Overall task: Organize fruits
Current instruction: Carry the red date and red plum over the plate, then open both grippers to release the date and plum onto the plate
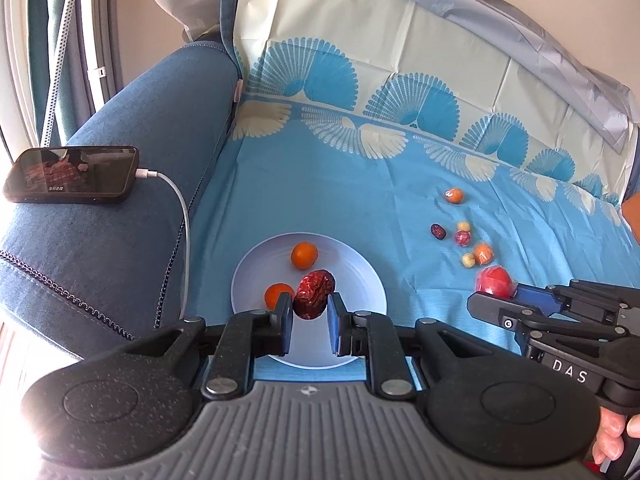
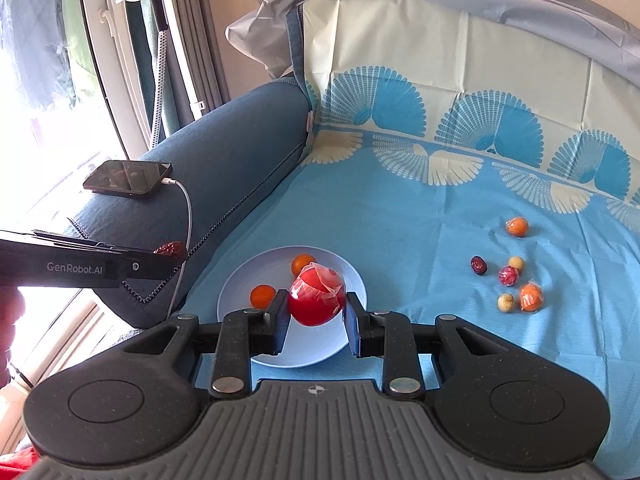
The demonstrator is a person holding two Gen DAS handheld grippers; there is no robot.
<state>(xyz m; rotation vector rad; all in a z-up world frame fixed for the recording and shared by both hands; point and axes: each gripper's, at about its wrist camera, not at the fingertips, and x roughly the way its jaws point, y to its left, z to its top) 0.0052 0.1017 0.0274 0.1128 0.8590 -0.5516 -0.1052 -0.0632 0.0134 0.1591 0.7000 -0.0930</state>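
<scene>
A pale blue plate (image 1: 360,280) lies on the blue cloth and holds two small oranges (image 1: 304,255). My left gripper (image 1: 310,314) is shut on a wrinkled red date (image 1: 314,294) and holds it above the plate. My right gripper (image 2: 317,312) is shut on a red plastic-wrapped fruit (image 2: 316,300) over the plate (image 2: 352,276). The right gripper also shows in the left wrist view (image 1: 496,300), to the right of the plate. Several loose fruits lie on the cloth to the right: a dark date (image 2: 478,265), wrapped oranges (image 2: 531,297), small yellow fruits (image 2: 505,303).
A blue sofa arm (image 1: 120,220) rises on the left with a phone (image 1: 72,180) on it and a white charging cable (image 1: 182,216) hanging down. The cloth-covered backrest (image 1: 400,40) stands behind.
</scene>
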